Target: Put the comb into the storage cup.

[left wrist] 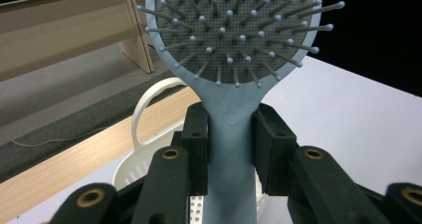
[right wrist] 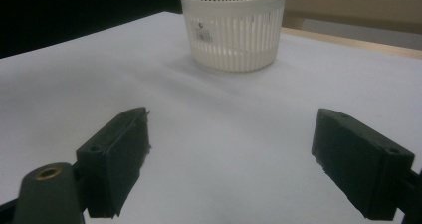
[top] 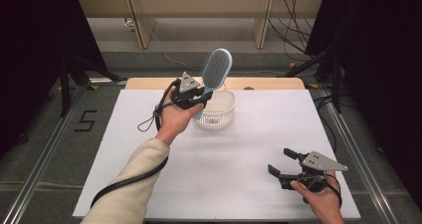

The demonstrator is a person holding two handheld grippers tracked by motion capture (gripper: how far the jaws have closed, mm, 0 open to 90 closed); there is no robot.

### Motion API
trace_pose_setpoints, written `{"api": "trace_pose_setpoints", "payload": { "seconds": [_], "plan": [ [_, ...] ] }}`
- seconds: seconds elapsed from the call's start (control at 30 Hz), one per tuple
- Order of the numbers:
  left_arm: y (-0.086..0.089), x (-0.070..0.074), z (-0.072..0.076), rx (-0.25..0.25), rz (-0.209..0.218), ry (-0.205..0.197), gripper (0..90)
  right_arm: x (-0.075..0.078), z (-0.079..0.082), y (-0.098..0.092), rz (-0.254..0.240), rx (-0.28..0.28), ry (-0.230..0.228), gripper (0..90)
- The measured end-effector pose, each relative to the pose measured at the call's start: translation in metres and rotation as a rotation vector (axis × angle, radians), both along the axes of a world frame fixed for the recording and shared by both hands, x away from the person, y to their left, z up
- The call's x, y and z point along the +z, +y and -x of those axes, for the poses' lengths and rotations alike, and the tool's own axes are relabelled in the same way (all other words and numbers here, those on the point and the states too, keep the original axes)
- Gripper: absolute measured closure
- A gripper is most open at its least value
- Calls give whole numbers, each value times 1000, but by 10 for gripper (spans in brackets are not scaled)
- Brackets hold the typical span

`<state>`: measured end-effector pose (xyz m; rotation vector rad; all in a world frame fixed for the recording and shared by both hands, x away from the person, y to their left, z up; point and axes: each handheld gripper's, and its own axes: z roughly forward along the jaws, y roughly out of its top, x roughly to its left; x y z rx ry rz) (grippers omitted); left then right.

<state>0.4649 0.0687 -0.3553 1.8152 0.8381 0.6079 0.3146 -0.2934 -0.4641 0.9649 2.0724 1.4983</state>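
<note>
A light blue hairbrush [top: 216, 69] with a grey bristle pad is held upright above the table, its head raised over a white slotted basket [top: 222, 115]. My left gripper [top: 197, 95] is shut on the hairbrush's handle [left wrist: 232, 149], with both black jaws pressed against its sides. The basket [left wrist: 149, 109] sits just below and behind the handle in the left gripper view. Near the table's front right, my right gripper [top: 281, 162] rests low over the white surface, open, with nothing between its fingers [right wrist: 119, 159]. From there the basket [right wrist: 234, 30] stands far ahead.
The white tabletop [top: 224, 174] has a wooden strip [top: 278, 83] along its far edge. A black cable [top: 127, 181] trails from the left gripper beside the sleeve. Wooden furniture legs [top: 142, 27] and dark curtains stand beyond the table.
</note>
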Motion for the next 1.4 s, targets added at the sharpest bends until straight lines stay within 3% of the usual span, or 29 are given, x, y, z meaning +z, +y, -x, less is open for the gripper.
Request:
{"api": "trace_pose_setpoints", "payload": {
  "seconds": [1.4],
  "plan": [
    [-6,3,-8,0,27,-5,698,0,0,0,-3,2,1,158]
  ]
}}
